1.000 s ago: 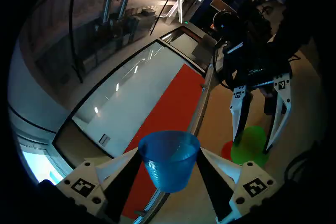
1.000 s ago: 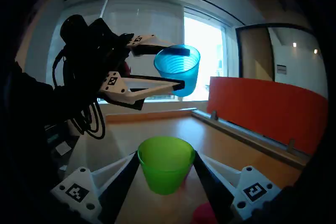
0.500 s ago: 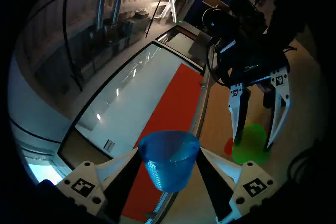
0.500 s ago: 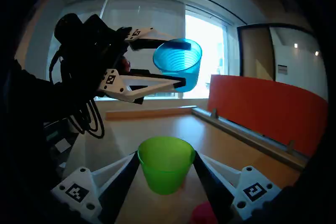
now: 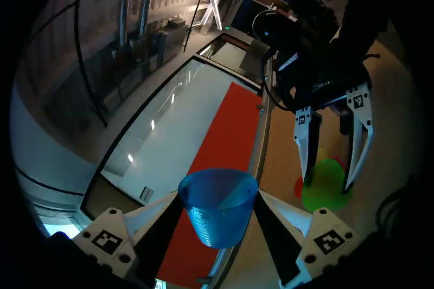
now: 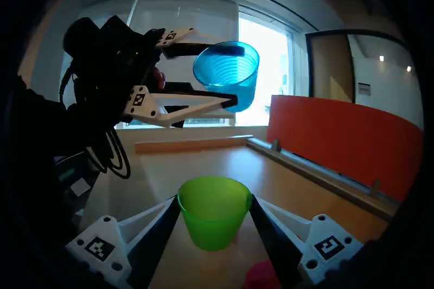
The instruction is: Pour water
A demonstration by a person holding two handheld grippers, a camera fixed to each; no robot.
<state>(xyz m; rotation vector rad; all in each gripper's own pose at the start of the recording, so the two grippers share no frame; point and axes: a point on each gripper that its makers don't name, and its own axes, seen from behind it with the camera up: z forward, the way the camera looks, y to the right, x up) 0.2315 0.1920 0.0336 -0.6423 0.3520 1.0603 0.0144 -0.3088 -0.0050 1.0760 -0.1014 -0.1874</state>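
My left gripper [image 5: 218, 201] is clamped narrow on the blue cup [image 5: 218, 210], one finger pressing each side of its wall. My right gripper [image 6: 214, 205] is closed the same way on the green cup [image 6: 214, 216], which sits upright and low over the table [image 6: 282, 178]. I cannot tell whether its base touches the wood.

Over the last second I have rolled my left wrist further. In the right gripper view, the blue cup hangs above the green cup and a little to its left. It now shows more of its mouth and ribbed inside, with the rim dipping down toward the green cup. It has also drifted slightly higher and further left. The green cup has stayed put between my right fingers.

I take this as the start of the tip, not yet the pour, since no stream runs between the two cups. A pale patch low inside the blue cup may be water, but I cannot be sure. I judge the blue rim is not squarely over the green cup's mouth. I would bring it across before tilting more, or the water goes onto the table.

Just beside the green cup, on my near side, lies something pink [image 6: 263, 278]. Beyond the green cup a red panel [image 6: 347, 137] runs along the table's edge.
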